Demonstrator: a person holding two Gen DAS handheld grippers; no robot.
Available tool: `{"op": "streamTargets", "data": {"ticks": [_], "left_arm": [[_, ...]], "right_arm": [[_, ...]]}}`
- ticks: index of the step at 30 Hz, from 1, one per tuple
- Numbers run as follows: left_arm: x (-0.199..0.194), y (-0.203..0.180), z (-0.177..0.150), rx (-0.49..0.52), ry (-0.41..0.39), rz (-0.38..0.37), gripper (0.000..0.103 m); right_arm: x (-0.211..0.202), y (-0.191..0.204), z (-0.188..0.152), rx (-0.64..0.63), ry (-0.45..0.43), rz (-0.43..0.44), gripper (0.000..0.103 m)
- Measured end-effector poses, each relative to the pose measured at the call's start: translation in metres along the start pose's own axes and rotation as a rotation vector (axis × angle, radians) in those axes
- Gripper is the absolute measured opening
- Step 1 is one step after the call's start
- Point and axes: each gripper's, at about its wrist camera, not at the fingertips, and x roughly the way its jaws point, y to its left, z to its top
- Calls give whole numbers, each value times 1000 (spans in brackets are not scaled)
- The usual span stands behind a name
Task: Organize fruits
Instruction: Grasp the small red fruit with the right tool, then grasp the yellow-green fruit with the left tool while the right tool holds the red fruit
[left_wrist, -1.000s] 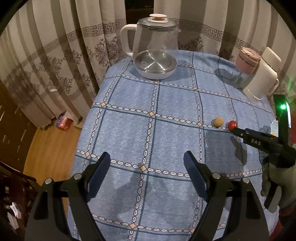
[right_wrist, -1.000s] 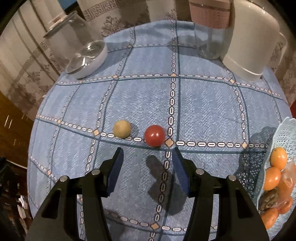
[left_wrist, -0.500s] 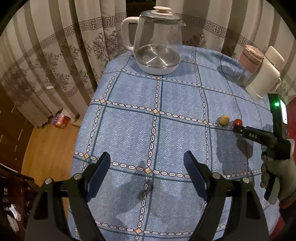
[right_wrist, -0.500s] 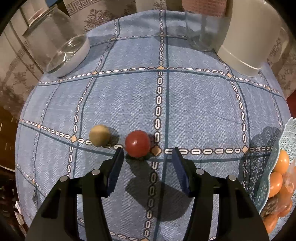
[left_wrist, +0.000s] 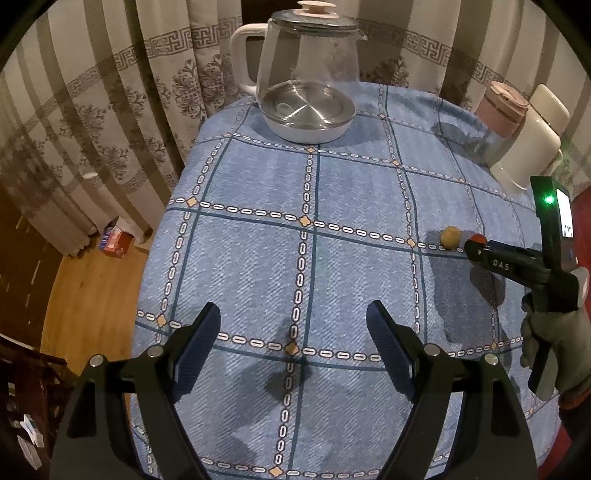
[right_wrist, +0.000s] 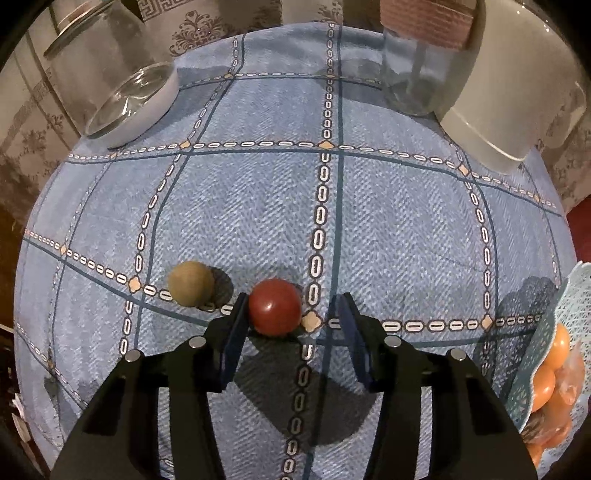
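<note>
Blue checked cloth covers the round worktop (left_wrist: 258, 258) in the left wrist view. The left hand-held gripper (left_wrist: 293, 341) tilts steeply down over bare cloth, its jaws spread wide with nothing between them. At the far edge stands a glass kettle (left_wrist: 308, 85). At the right edge a gloved hand (left_wrist: 554, 343) grips the handle of the right hand-held gripper (left_wrist: 476, 247), whose fingers reach toward a small tan fruit (left_wrist: 450, 237) and a red fruit (left_wrist: 479, 237) mostly hidden behind the fingertip.

In the right wrist view, the right hand-held gripper (right_wrist: 291, 314) also points steeply down. The red fruit (right_wrist: 274, 311) rests on the cloth between the fingertips, against or just beside the left finger (right_wrist: 232, 332), with a clear gap to the other one. The jaws are closing and stand partly open, not yet clamped on it. The tan fruit (right_wrist: 191, 283) lies just outside the left finger. At the right edge, a pale lattice basket (right_wrist: 546, 332) holds orange fruits (right_wrist: 554, 358).
</note>
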Motion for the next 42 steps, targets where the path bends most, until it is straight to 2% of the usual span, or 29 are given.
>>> {"op": "streamTargets", "data": {"ticks": [11,23,30,36,42], "left_arm": [[11,-11,7,38,3,-18,81],[34,-32,16,89,18,-37,81],[56,-58,23,134,35,-63,81],[72,-81,34,163,42,-112,81],[89,-109,43,178,60,-210,80]], "right_arm": [[-4,-7,-4,22,5,9,29],[-19,-17,-26,78,16,38,29],[-30,-17,-44,98,22,63,29],[-38,-18,-53,113,19,75,29],[-45,-15,-60,126,9,72,29]]}}
